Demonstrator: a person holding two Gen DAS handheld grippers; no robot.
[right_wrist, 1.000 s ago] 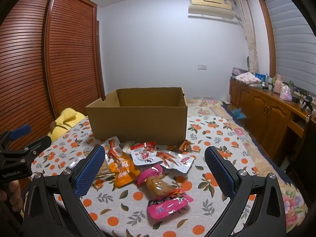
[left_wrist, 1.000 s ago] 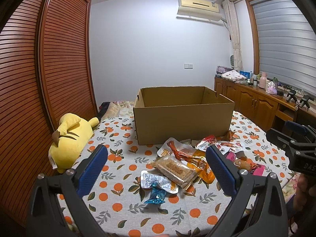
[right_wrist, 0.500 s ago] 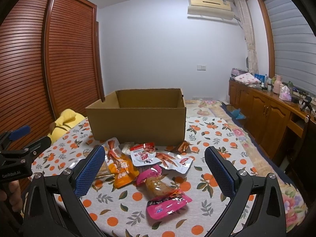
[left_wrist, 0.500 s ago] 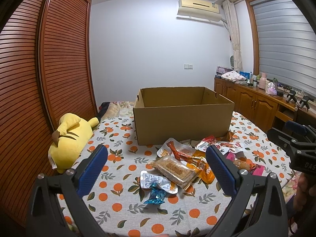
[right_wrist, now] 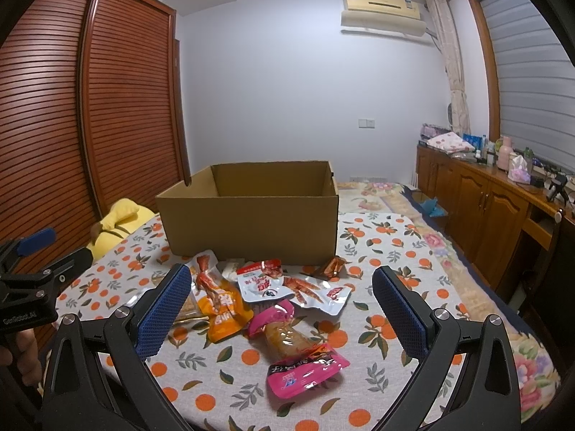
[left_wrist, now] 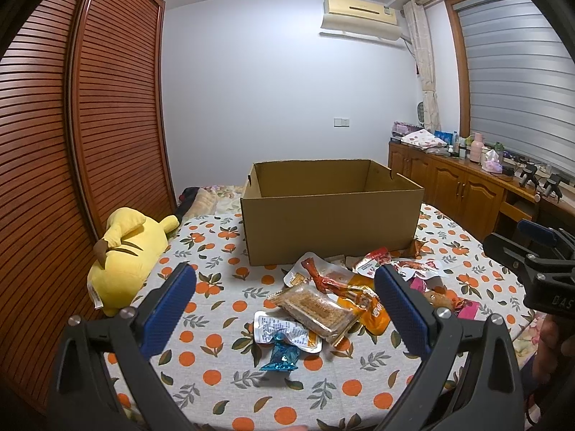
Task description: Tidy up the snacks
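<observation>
1. My left gripper (left_wrist: 285, 300) fills the bottom of its frame with its blue pads spread wide and nothing between them; my right gripper (right_wrist: 276, 303) sits the same way, jaws apart and holding nothing.
2. Low in the left view, centred between the pads, I see a small blue wrapped candy (left_wrist: 282, 352) lying against a white sachet (left_wrist: 284, 328), with a clear-wrapped brown cake bar (left_wrist: 316, 307) just above them.
3. Low centre in the right view lies a pink packet (right_wrist: 305, 368), partly under a clear pouch of brown snack (right_wrist: 284, 334); an orange packet (right_wrist: 224, 305) lies to its left, near my left pad.
4. Further up, a red-and-white packet (right_wrist: 260, 280) overlaps others on the orange-print tablecloth (right_wrist: 395, 251).
5. Behind the pile, mid-frame, stands the open cardboard box (right_wrist: 251, 222).
6. At the left edge a yellow plush toy (left_wrist: 125, 251) lies beside the box.
</observation>
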